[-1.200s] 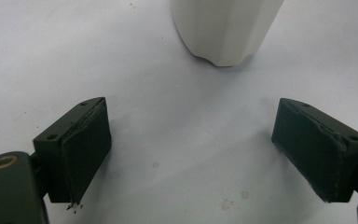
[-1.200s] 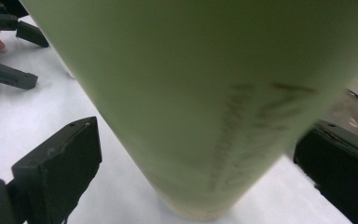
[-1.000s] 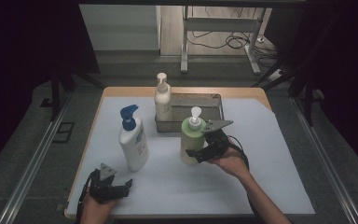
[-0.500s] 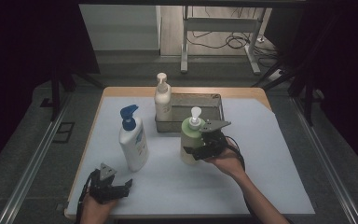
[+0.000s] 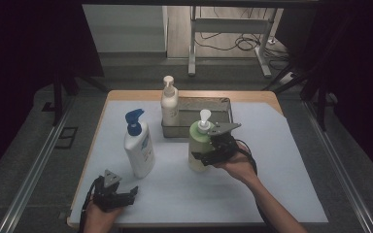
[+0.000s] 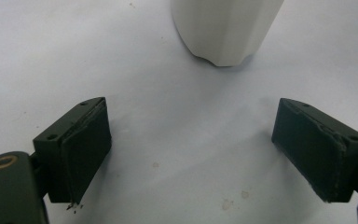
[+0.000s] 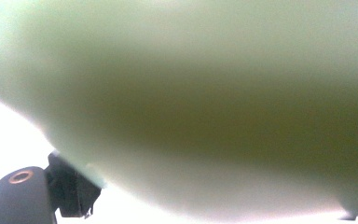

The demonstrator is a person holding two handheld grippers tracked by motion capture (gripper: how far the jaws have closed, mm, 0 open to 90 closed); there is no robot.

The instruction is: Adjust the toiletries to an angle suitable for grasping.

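A pale green pump bottle (image 5: 197, 144) stands upright on the white table cover, just in front of the metal tray (image 5: 222, 103). My right gripper (image 5: 205, 156) reaches it from the right; its jaws have just been closing and now press on the bottle's lower body. In the right gripper view the green bottle (image 7: 191, 93) is blurred and very close, and the left pad (image 7: 72, 189) touches it. My left gripper (image 5: 128, 193) rests open near the front left edge. Its own view shows the left gripper (image 6: 191, 154) with bare cover between the jaws and the base of the white bottle (image 6: 223, 28) ahead.
A white bottle with a blue pump (image 5: 138, 145) stands left of the green one. A cream pump bottle (image 5: 169, 104) stands in the tray's left end. The wooden table edge (image 5: 126, 95) shows at the back, and a metal rail (image 5: 34, 170) runs along the left.
The right gripper has edged slightly closer around the green bottle. The bottles and the left gripper stay in place.
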